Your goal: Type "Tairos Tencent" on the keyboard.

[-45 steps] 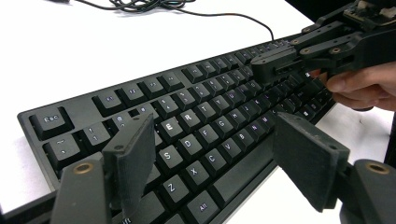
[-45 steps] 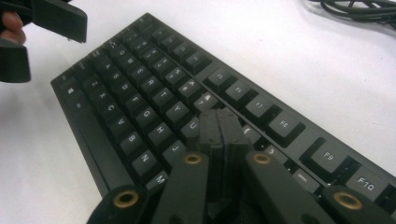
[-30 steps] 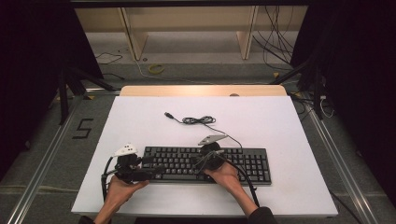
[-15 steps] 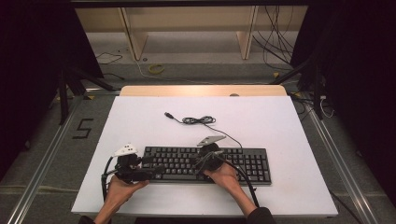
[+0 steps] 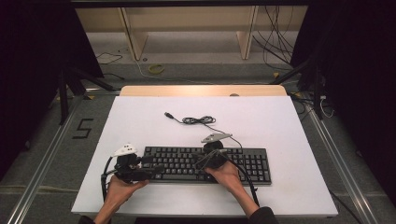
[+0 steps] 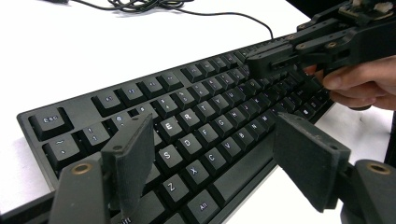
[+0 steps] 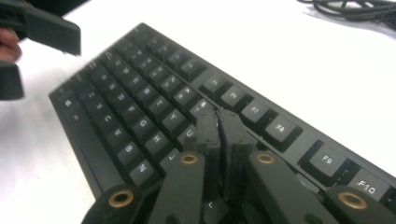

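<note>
White tabletop (image 5: 289, 126) steadies the black plastic keyboard (image 5: 243, 161); the right gripper (image 7: 218, 116), jaws pressed together, should tap squarely while the left gripper (image 6: 212, 156) hovers with jaws spread.

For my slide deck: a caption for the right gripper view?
Right gripper, jaws shut, tips over the black keyboard on the white table.

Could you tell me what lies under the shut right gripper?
The black keyboard: the right gripper sits over its upper key rows. The keys directly beneath its tips are covered.
</note>
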`<state>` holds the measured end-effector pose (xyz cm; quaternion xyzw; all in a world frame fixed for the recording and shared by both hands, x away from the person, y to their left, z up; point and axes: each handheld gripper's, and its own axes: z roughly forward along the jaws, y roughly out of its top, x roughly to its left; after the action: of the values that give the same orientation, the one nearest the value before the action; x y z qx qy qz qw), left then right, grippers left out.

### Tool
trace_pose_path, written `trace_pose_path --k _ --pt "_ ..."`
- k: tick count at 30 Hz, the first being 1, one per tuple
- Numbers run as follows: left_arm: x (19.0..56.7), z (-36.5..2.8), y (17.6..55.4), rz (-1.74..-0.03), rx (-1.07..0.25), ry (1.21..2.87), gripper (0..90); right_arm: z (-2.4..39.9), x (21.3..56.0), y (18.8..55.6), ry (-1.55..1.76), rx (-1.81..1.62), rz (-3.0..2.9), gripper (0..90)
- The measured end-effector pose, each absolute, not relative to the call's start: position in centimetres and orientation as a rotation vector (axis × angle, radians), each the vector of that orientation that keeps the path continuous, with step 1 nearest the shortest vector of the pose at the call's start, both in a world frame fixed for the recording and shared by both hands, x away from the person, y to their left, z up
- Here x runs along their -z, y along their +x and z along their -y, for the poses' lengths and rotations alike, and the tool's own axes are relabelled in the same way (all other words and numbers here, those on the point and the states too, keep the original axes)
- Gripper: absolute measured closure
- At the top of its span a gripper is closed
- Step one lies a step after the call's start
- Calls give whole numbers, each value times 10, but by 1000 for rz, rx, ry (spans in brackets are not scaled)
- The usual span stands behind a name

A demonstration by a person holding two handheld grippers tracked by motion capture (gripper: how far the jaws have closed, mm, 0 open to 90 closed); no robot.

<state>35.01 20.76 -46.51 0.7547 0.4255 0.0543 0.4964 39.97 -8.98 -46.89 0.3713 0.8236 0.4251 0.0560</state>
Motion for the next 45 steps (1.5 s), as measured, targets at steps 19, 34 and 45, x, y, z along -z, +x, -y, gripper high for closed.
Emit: trace_pose_path --k 19,34,45 --pt "463 -205 357 -1039 -146 1829 310 92 455 388 1079 -1394 -2503 525" --pt "464 -190 375 -1072 -128 1896 554 103 450 376 1066 -1397 -2473 386" --pt "469 -174 387 -1040 -141 1998 831 115 449 371 1078 -1412 -2461 347"
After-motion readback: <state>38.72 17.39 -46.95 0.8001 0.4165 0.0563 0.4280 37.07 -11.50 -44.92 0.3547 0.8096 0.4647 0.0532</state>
